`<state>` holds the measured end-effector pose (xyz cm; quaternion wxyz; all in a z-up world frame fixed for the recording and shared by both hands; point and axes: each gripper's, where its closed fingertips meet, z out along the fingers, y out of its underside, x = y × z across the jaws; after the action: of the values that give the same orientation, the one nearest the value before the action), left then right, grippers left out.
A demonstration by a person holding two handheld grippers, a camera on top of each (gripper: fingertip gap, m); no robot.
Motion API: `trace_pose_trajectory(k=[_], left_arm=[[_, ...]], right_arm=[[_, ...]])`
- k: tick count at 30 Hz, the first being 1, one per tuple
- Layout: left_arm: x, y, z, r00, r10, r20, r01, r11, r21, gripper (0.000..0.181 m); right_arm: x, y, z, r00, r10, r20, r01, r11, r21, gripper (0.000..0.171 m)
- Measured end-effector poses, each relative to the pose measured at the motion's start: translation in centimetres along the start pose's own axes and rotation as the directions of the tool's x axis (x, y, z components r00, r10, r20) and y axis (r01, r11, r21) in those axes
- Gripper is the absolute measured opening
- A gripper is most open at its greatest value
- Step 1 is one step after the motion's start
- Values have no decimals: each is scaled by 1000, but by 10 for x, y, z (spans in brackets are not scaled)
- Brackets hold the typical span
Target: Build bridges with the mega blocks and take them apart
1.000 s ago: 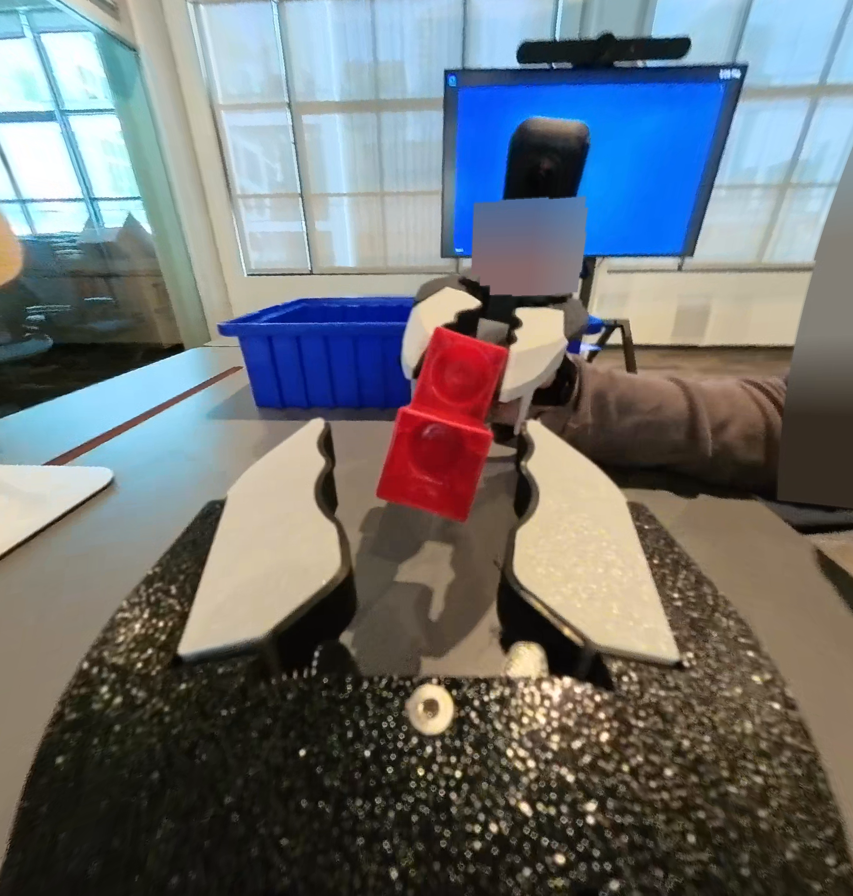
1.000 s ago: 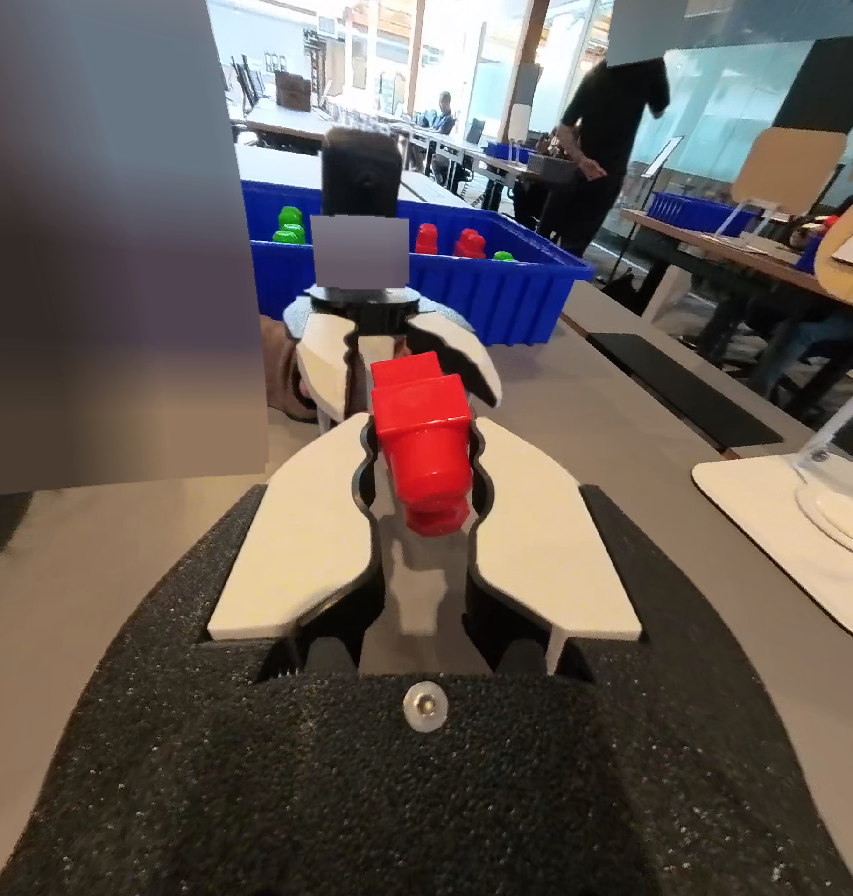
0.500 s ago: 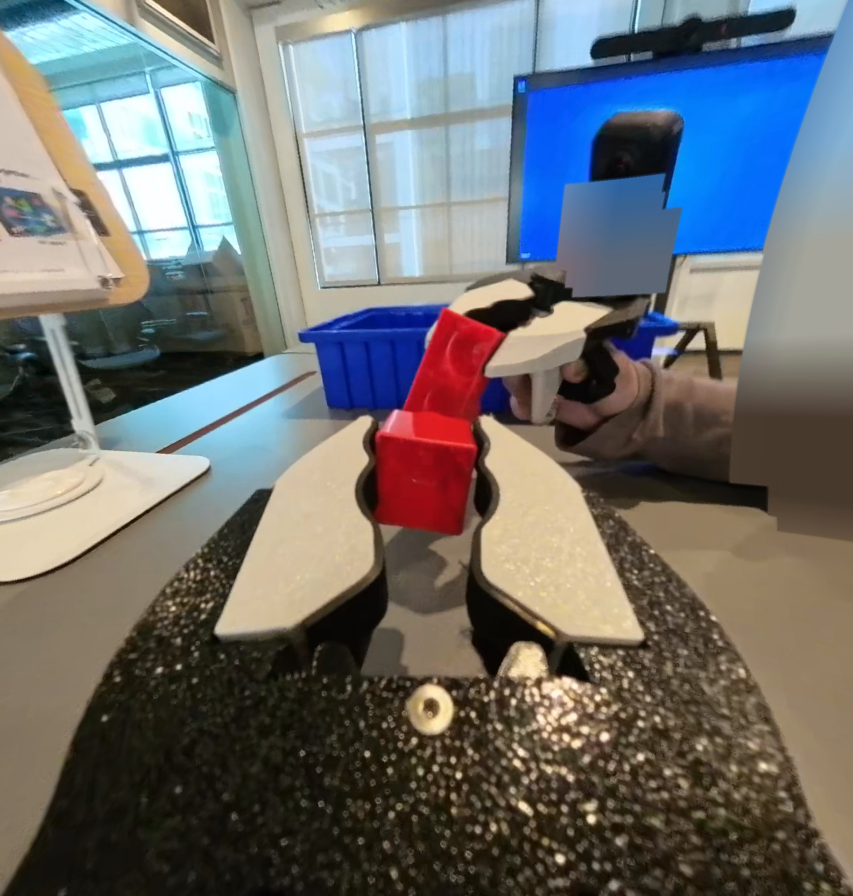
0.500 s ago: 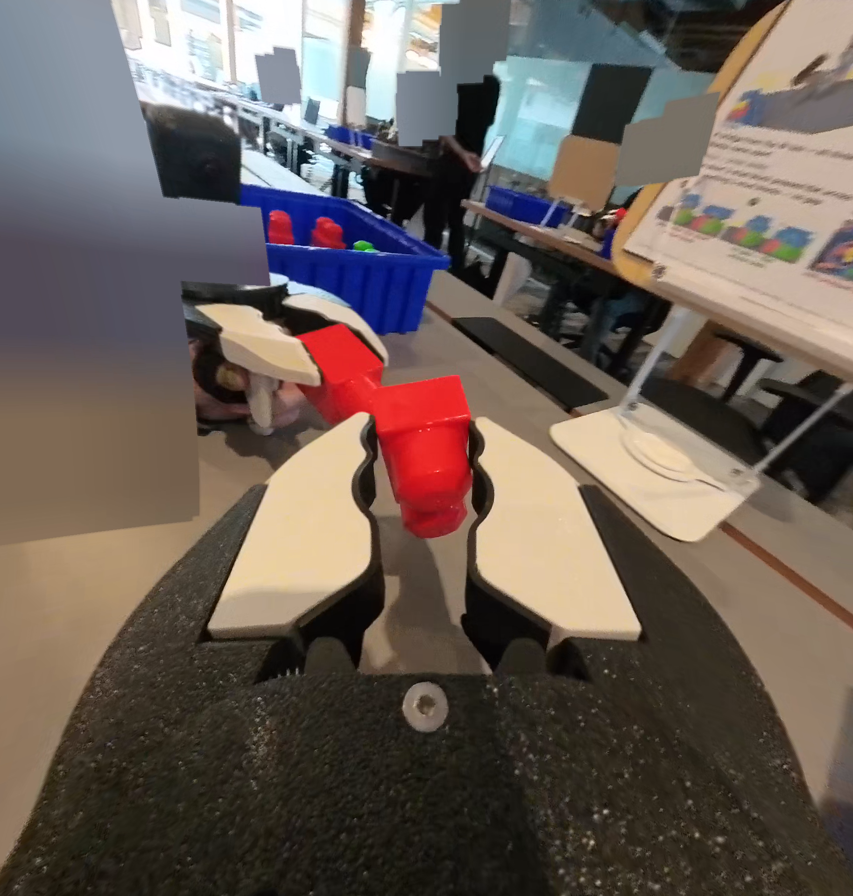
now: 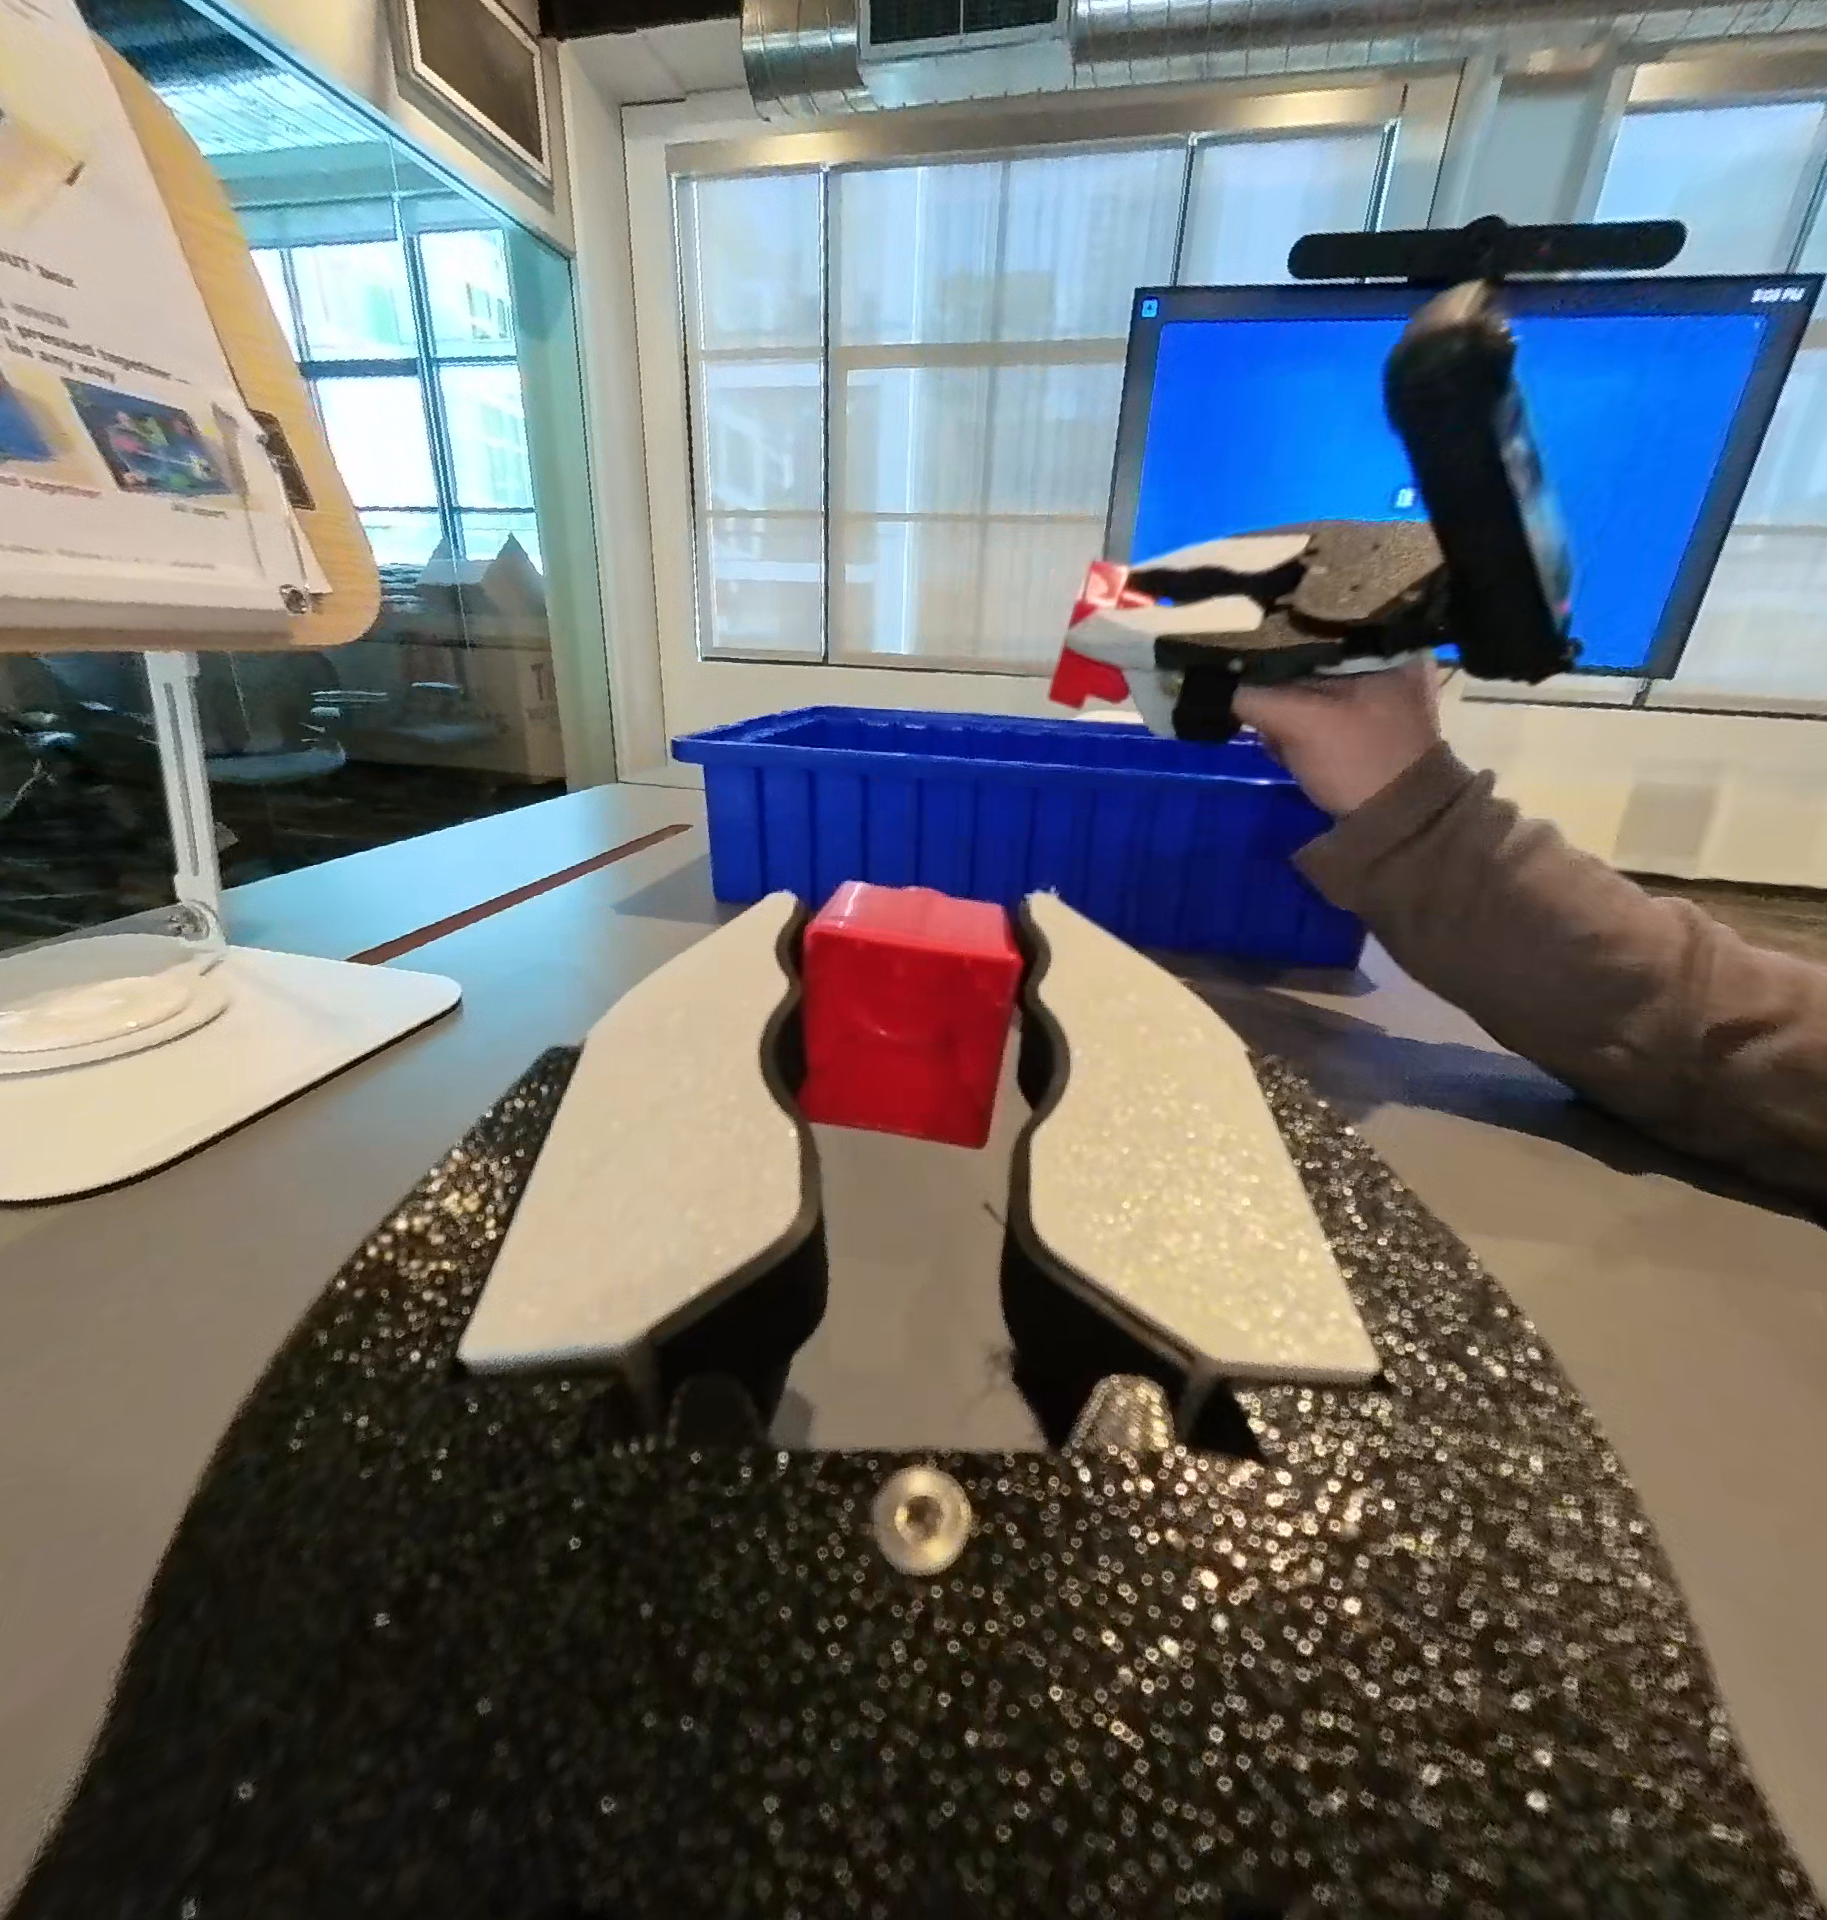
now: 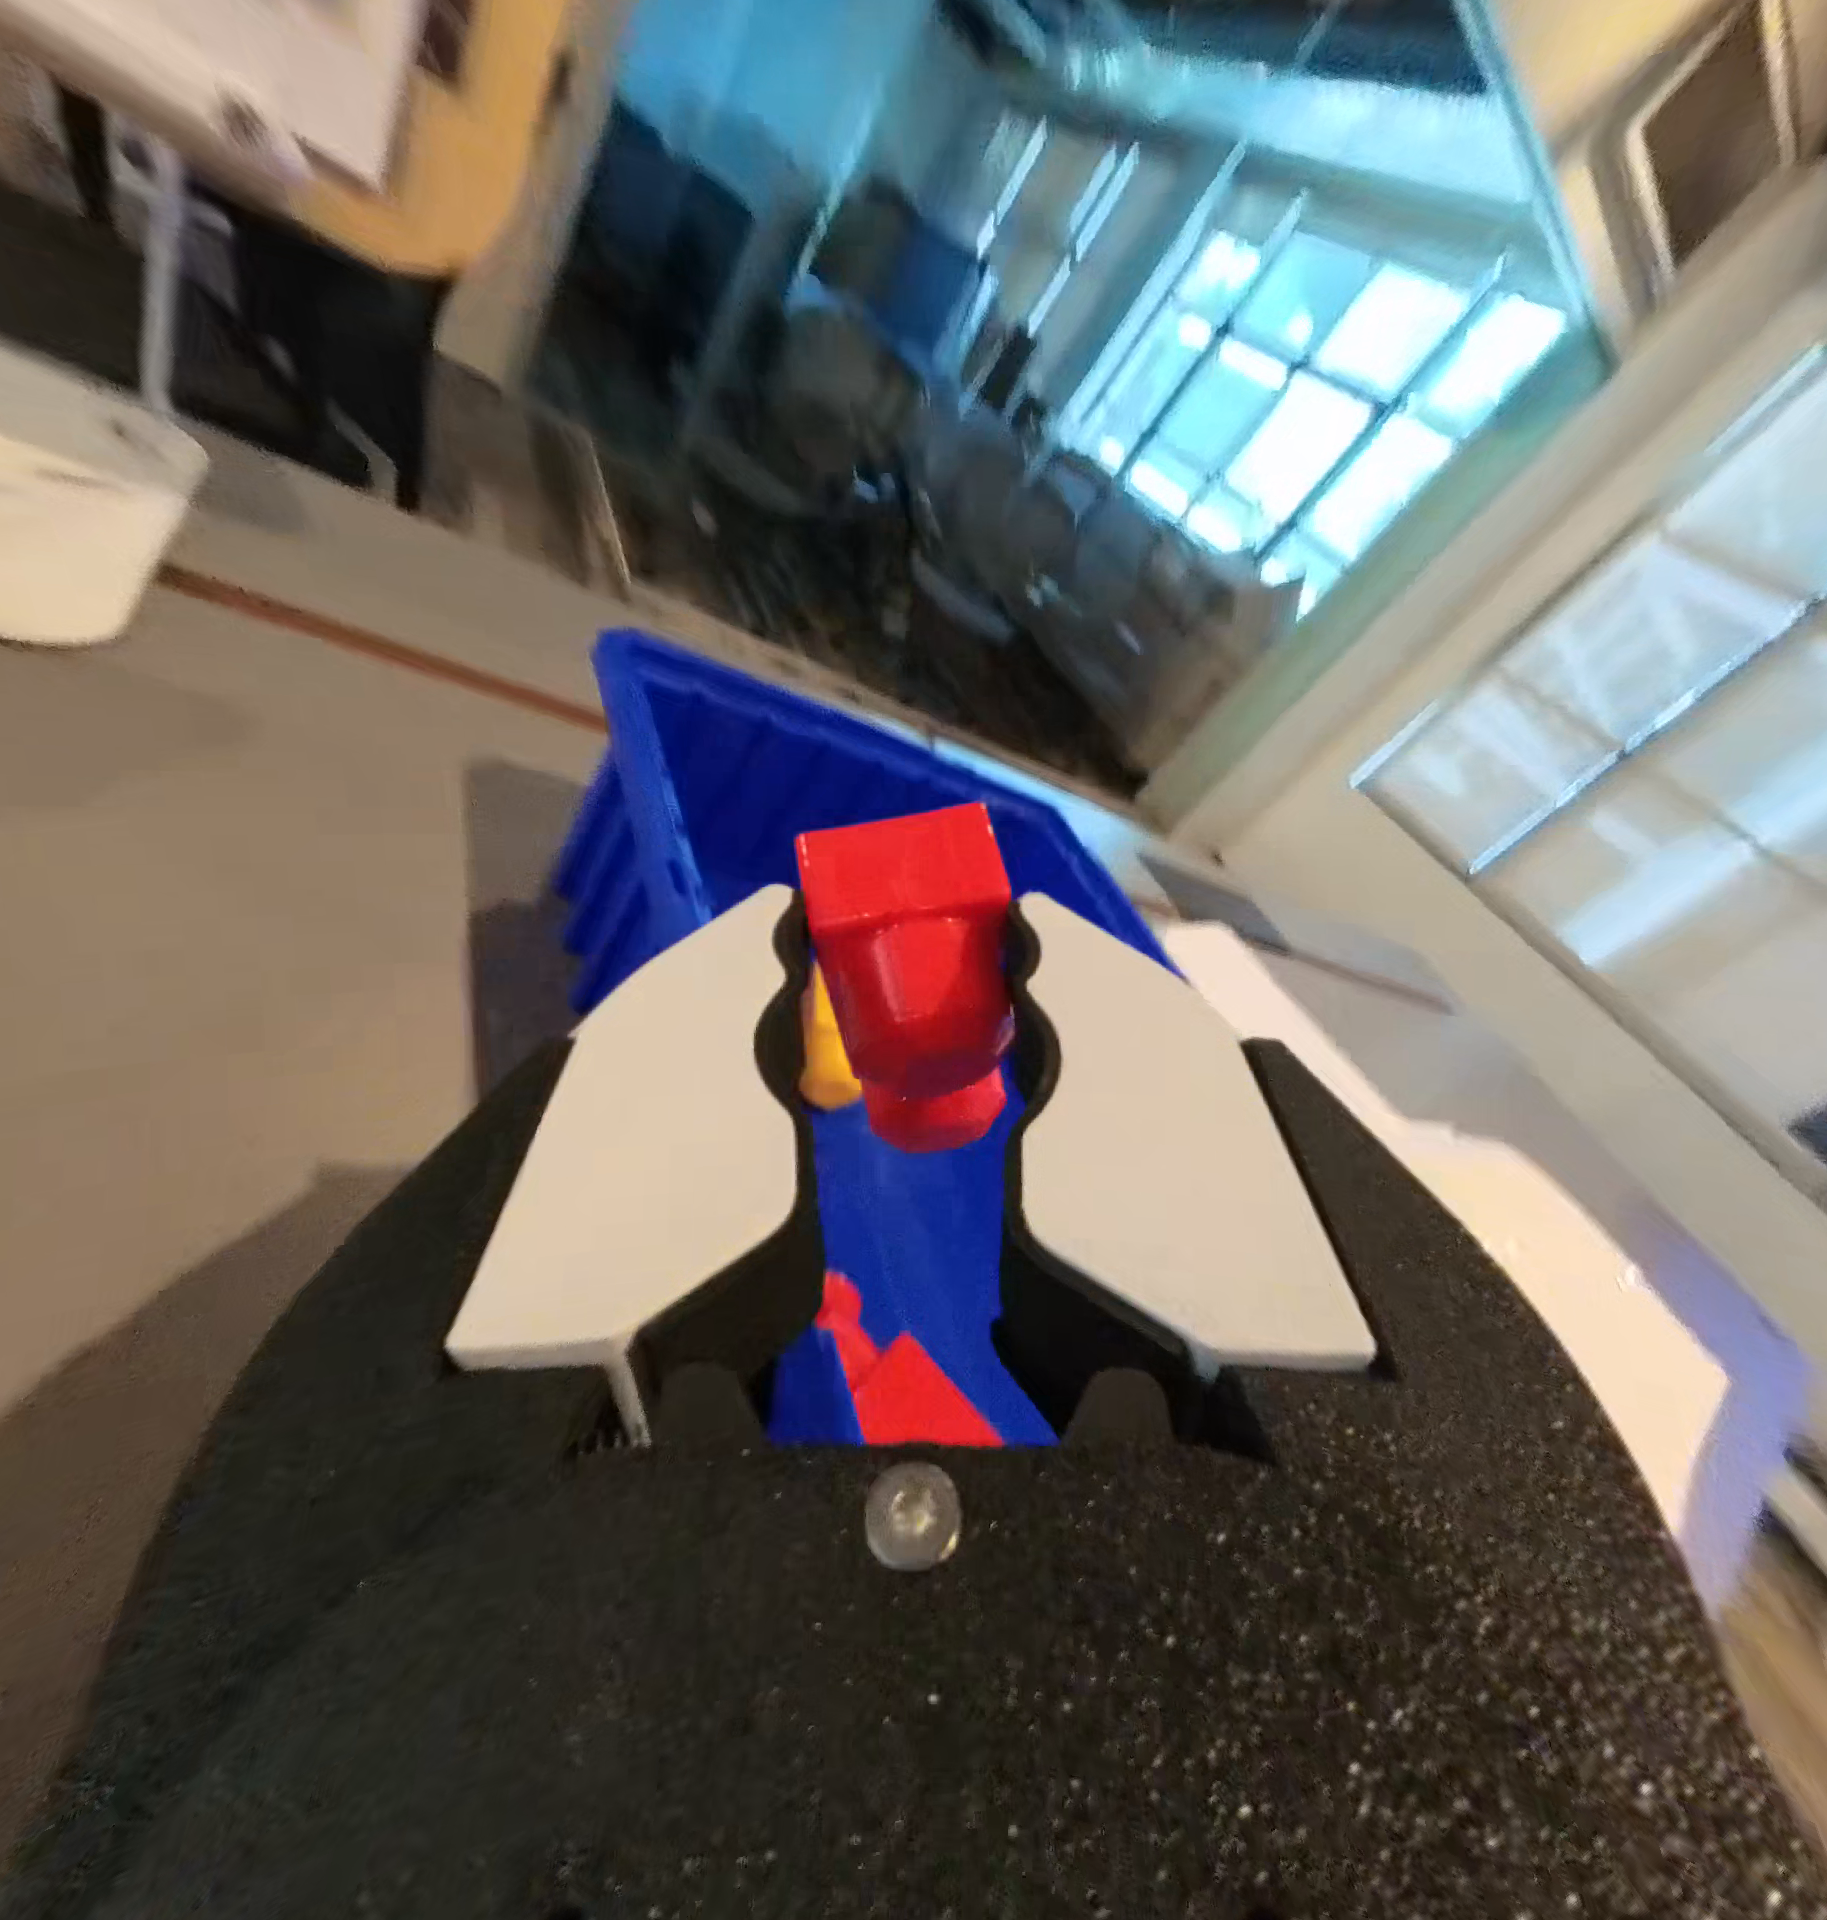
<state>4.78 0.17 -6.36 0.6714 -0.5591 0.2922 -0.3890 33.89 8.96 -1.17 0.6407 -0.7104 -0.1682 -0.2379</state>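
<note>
Red plastic fills both grippers. The left gripper is clamped on a square red mega block, held just above the grey worktop in front of a ribbed blue plastic bin. The right gripper pinches a second red mega block with a round stud, the stud pointing back toward the camera; in the left wrist view this gripper hangs over the bin, held by a person's hand in a brown sleeve. Between its fingers the bin's blue floor shows below, with an orange piece and more red blocks lying inside. A white stand with a printed sheet sits on the worktop to the left, and a blue monitor screen stands behind the bin.
</note>
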Motion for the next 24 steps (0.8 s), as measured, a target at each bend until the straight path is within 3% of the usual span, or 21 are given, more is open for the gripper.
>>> trace_pose_trajectory(k=[3,6,10,13,15,18,21,24], left_arm=[[0,1,0,1000,1,-3,-1,1000,-4,37],[1,1,1,1000,4,-7,-4,1000,-7,37],[1,1,0,1000,1,-9,-1,1000,-4,37],[2,1,0,1000,5,-14,-5,1000,-4,37],[3,1,1,1000,9,-18,-9,1000,-6,37],[5,2,1,999,14,-29,-14,1000,-11,37],[10,1,1,998,17,-61,-17,1000,-5,37],[17,-1,1,993,12,-113,-10,1000,16,37]], right_arm=[[-3,21,7,999,32,35,-27,990,-139,36],[-6,13,8,1000,-8,19,9,995,-95,58],[-32,-24,-5,994,-41,100,29,993,118,56],[-95,-64,-35,905,-42,423,-129,921,367,38],[-137,-80,-57,749,-30,662,-289,884,368,40],[-183,-83,-77,480,10,877,-418,882,218,52],[-210,-87,-96,150,130,980,-536,843,-30,58],[-224,-89,-111,-206,270,941,-547,765,-339,69]])
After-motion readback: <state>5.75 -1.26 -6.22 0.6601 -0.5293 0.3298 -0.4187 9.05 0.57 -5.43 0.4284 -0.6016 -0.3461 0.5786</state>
